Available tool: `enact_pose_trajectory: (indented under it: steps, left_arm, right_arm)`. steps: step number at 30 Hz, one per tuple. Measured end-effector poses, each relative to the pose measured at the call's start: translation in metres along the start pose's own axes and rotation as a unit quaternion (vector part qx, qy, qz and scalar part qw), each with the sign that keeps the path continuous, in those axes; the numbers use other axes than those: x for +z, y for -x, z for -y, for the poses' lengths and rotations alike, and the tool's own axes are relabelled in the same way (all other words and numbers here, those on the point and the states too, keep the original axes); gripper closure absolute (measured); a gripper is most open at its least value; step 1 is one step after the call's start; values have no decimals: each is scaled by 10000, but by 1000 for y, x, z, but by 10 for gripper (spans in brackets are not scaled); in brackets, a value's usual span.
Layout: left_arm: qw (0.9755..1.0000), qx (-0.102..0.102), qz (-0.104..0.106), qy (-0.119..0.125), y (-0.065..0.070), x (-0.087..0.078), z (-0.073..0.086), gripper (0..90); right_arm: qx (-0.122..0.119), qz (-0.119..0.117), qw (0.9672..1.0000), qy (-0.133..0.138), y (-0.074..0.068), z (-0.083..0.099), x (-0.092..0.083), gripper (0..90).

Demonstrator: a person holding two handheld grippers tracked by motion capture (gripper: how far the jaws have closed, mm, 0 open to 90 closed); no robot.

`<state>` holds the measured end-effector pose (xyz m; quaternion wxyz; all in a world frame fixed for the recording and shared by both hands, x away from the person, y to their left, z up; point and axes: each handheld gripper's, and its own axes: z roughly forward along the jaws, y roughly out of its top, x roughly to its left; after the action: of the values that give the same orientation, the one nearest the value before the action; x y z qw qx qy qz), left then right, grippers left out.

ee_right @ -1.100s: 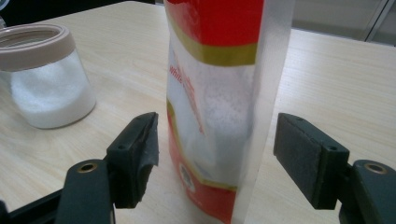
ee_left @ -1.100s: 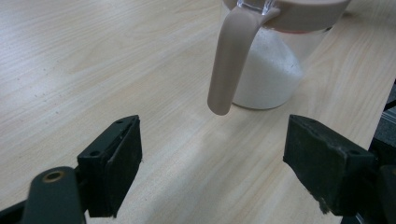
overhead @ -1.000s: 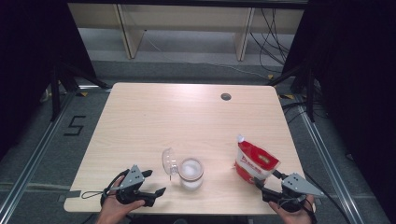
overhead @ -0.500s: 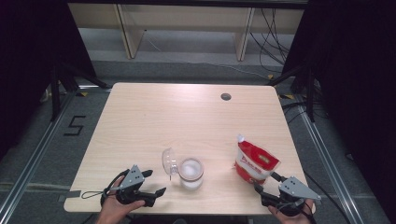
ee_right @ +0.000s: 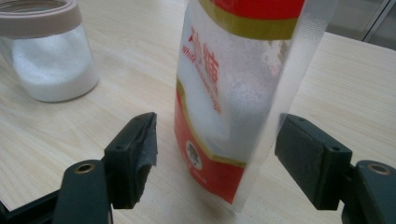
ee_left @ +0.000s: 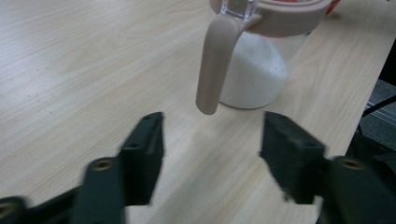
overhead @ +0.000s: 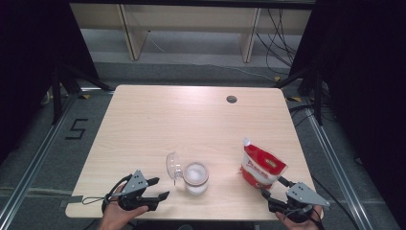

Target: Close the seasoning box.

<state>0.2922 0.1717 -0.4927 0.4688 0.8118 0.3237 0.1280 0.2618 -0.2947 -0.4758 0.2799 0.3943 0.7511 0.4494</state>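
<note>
Your left gripper (overhead: 155,188) sits at the table's (overhead: 191,115) near edge, its fingers (ee_left: 142,154) apart and just closing on nothing; your right gripper (ee_right: 215,154) has fingers spread either side of the white sugar pouch (ee_right: 238,93), not touching; farther in, the sugar jar (overhead: 196,177) stands with its lid (overhead: 173,166) flipped open.

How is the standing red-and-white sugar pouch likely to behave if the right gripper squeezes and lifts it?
The sugar pouch looks like thin glossy film, so it would probably buckle and may slip between the right gripper's open jaws. Its loose white fill likely shifts, making it sag. Standing upright on a narrow base, it seems apt to tip if nudged.
</note>
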Motion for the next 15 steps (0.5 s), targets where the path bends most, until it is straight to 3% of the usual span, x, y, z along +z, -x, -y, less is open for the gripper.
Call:
enact_pose_trajectory:
  steps: [3,4,7,8,9,10,13,15]
  left_arm:
    - [9998,176,-55,10,5,-4,-2,575]
    - [9998,201,-47,21,6,-6,-3,628]
    - [9998,156,-122,23,9,-9,-7,774]
    - [9996,244,-146,-18,9,-10,-8,823]
    - [9995,252,-161,35,11,-10,-9,854]
    - [9995,235,-189,50,12,-11,-10,886]
    - [9990,392,-193,-15,11,-13,-14,894]
    - [9989,407,-211,29,11,-12,-16,895]
  right_arm:
    - [18,-80,10000,-46,-1,0,-1,304]
    - [6,27,10000,-39,-1,0,-2,304]
    - [-51,-25,10000,-19,-2,0,-3,305]
    - [72,-39,10000,-21,-4,0,-4,310]
    - [-125,27,9999,39,-2,0,-3,312]
    - [34,-63,10000,-54,-4,0,-4,312]
    - [-66,-3,10000,12,-4,1,-5,311]
    - [75,13,10000,-20,-5,1,-7,311]
